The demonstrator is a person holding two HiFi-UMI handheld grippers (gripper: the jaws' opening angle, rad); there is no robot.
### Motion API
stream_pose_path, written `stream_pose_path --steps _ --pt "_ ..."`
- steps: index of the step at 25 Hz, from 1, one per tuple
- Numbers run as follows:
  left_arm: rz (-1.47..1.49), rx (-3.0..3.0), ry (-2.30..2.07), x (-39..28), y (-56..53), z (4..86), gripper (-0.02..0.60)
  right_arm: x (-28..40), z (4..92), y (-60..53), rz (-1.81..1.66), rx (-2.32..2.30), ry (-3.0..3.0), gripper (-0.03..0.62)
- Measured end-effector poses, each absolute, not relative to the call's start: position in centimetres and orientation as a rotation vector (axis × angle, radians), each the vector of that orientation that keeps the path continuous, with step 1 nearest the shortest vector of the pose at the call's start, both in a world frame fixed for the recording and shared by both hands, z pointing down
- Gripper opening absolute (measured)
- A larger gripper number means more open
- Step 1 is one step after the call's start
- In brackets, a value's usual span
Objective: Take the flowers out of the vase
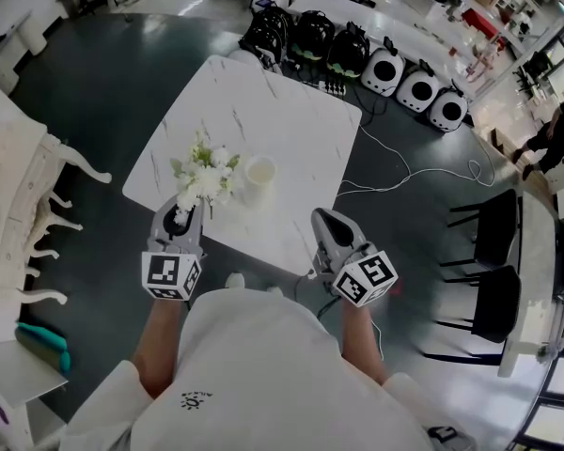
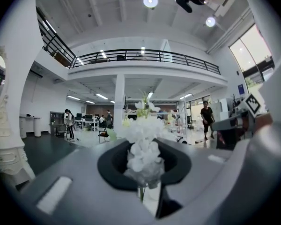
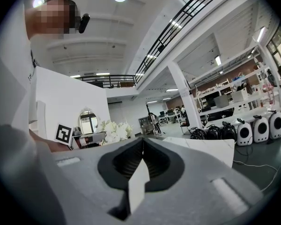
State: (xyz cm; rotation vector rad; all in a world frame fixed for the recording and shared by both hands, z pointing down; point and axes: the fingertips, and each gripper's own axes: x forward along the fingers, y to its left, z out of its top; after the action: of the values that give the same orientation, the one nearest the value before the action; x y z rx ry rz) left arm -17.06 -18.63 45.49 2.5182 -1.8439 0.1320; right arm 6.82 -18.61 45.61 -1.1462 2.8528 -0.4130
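At the near-left edge of the table (image 1: 291,130): flowers (image 1: 205,172), one white bunch, held in the left gripper (image 1: 180,214).

- Grip: the jaws are clamped on the green stems (image 2: 141,191), with the blossoms crowding just past them in the left gripper view.
- Key relation: the bunch runs from the jaws away from the person, heads outermost. The pictures do not settle how far it tilts above the tabletop.
- Vase (image 1: 260,170): a white, round mouth seen from above, just beside the flowers on their right and apart from them. No stem is seen in it, so the bunch looks to be already out.
- Judged next move: lay the flowers down. Bare marble lies under and to the left of the bunch. The only nearby obstacle is the vase on the right.
- Right gripper (image 1: 327,225): jaws together with nothing between them, at the table's near edge. It is nearer the vase than the flowers.
- Surroundings: carved white furniture (image 1: 38,205) is at the left. Round black and white machines (image 1: 357,54) and cables (image 1: 404,172) lie on the floor beyond the table. Black chairs (image 1: 493,252) are at the right, well apart from it.
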Motion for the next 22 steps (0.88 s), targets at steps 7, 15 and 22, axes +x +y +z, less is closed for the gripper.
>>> stream_pose_path --steps 7,15,22 --pt "0.173 2.492 -1.831 -17.0 -18.0 47.4 0.048 6.7 45.8 -18.4 -0.406 -1.152 2.857 0.0" --pt "0.201 2.484 -1.812 -17.0 -17.3 48.4 0.048 7.0 46.1 -17.8 -0.407 -1.172 2.867 0.0" --pt "0.218 2.467 -1.812 -17.3 -17.1 48.8 0.049 7.1 46.3 -17.8 -0.413 -1.176 2.878 0.0"
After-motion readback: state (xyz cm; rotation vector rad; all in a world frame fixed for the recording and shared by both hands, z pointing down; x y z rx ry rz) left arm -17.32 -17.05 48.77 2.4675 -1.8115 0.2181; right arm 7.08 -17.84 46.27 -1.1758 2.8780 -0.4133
